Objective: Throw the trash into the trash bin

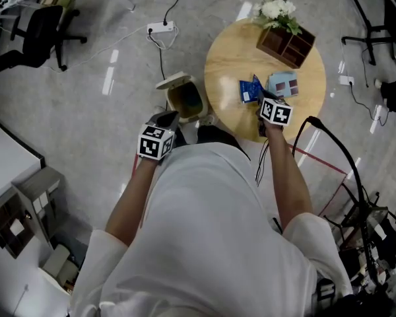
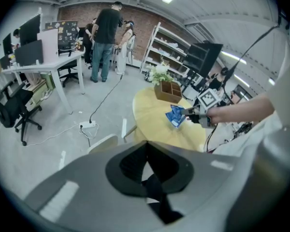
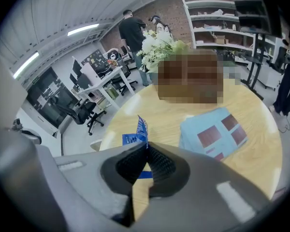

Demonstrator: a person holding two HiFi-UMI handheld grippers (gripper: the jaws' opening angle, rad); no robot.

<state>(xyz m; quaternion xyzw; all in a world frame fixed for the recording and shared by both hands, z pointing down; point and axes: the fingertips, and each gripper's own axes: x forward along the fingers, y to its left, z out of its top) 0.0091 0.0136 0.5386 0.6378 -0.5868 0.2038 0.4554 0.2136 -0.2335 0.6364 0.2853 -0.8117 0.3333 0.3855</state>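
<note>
Right gripper pinches 1 blue wrapper; 1 pale-blue packet, 1 bin.

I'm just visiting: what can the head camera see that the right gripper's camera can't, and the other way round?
Only the head view: the left gripper, the inside of the open trash bin beside the round wooden table, and a power strip on the floor.
Only the right gripper view: people standing at the back, and wall shelves.
Both: the right gripper shut on the blue wrapper, a light blue packet, that table and the white flowers.
</note>
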